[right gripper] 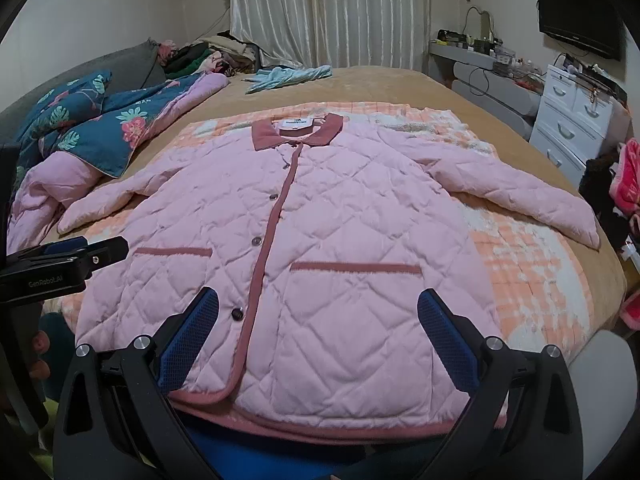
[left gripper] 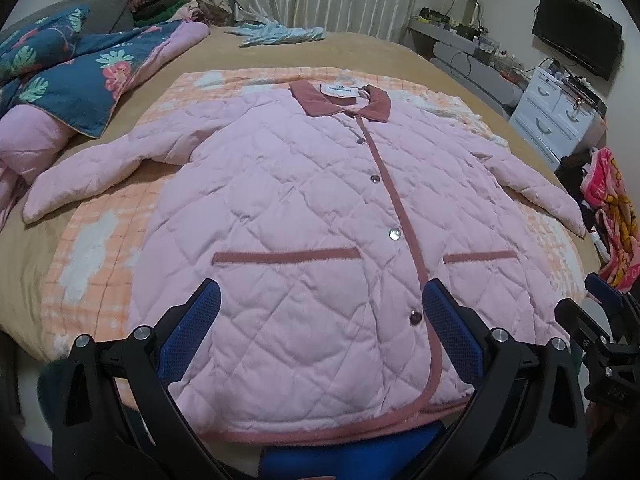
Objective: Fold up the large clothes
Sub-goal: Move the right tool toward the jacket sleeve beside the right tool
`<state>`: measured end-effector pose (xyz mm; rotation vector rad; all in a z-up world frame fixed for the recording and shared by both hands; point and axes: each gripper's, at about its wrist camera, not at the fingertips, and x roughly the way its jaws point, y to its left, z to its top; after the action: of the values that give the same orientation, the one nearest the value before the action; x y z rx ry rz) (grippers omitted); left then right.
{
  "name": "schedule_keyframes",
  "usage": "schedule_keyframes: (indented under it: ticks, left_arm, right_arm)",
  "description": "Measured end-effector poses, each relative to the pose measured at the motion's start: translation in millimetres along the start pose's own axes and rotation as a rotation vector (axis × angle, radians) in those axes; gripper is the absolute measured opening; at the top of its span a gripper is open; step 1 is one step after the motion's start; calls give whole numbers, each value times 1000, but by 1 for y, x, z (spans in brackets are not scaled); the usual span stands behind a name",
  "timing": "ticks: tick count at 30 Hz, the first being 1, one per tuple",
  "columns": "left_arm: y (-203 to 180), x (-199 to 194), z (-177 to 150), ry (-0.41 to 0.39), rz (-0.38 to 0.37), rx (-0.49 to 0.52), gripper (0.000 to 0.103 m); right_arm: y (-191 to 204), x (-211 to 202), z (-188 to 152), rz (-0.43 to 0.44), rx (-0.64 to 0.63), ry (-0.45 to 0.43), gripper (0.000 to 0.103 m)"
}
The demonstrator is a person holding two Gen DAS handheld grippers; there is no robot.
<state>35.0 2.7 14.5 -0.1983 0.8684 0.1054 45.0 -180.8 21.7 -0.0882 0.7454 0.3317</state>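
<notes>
My left tool point(left gripper: 320, 312) and right tool point(right gripper: 318, 316) hang wide open over the pink quilted jacket's point(left gripper: 304, 216) hem on the bed point(left gripper: 360, 46), apparently gripping nothing.

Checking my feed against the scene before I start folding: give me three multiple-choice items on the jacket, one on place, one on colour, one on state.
1. What does the pink quilted jacket lie directly on?
A. an orange-and-white checked blanket
B. the blue floral quilt
C. the white dresser

2. What colour is the jacket's collar?
A. light blue
B. dusty rose
C. white

3. How do the left gripper and the right gripper stand?
A. both open, holding nothing
B. both shut on the hem
C. left shut on a sleeve, right open

Answers
1. A: the checked blanket shows all round the jacket, while the floral quilt lies off to one side.
2. B: the collar matches the rose trim on the placket and pockets.
3. A: each pair of blue-padded fingers is spread wide above the hem with no cloth between.
</notes>
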Motion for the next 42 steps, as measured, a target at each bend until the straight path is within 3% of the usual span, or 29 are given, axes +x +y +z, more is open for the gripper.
schedule_keyframes:
  ticks: [10,20,42]
  left_arm:
    - [-11,31,41,18,-8,3,95]
    - [-16,64,92,34,7,-2,95]
    - [-73,148,160,78,-2,80,95]
  right_arm:
    - [-18,30,45,14,26,-4,99]
    - [-60,65,87,10,116,-5,99]
    - [-186,108,120,-191,370,-36,99]
